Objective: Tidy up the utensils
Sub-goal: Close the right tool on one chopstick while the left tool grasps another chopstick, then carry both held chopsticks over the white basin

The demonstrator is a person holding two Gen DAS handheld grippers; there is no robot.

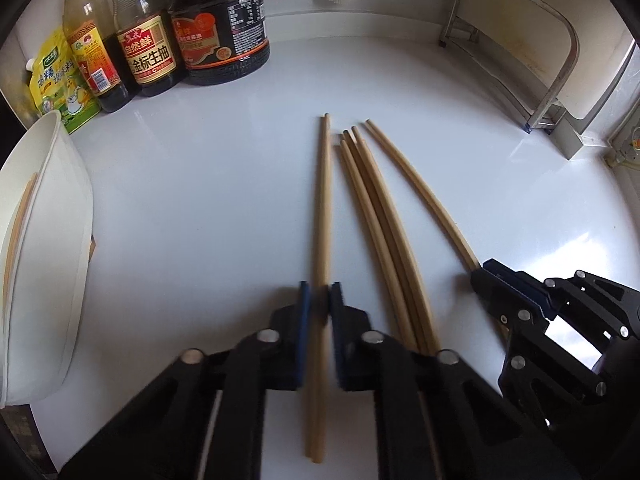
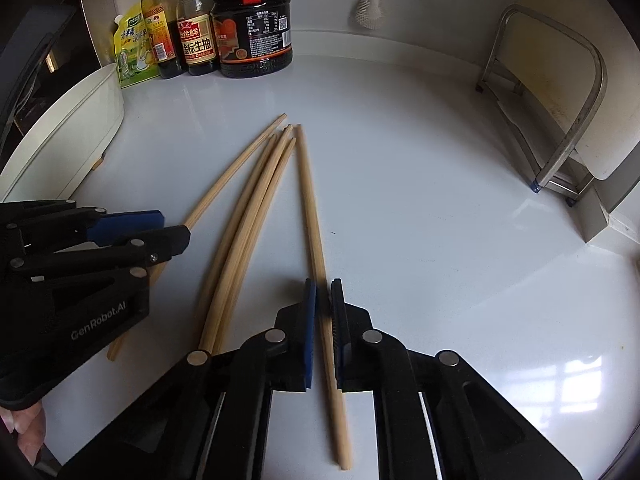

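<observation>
- Pinching a pair of chopsticks (image 1: 323,200), the left hand-held gripper (image 1: 319,300) has its blue pads pressed onto them from both sides; the pair runs straight ahead from the fingertips and back under the body of the tool.
- Lying on the white bench (image 1: 200,208), a loose bundle of three chopsticks (image 1: 376,216) sits just to the right of the left hand-held gripper, apart from the pinched pair.
- Further right, the right hand-held gripper (image 2: 323,300) is closed on a single chopstick (image 2: 310,200), which passes between its pads and points away ahead of it.
- In the right wrist view, the bundle lies between the two tools, just left of the right one.
- To the left of the left hand-held gripper stands a white container (image 1: 44,240) with more chopsticks (image 1: 18,220) inside.
- Well ahead of both tools, at the back of the bench, stand several sauce bottles (image 1: 152,44) and a yellow pouch (image 1: 60,80); ahead and to the right stands a metal rack (image 1: 560,72).
- A white brush (image 2: 370,4) hangs on the wall behind.
</observation>
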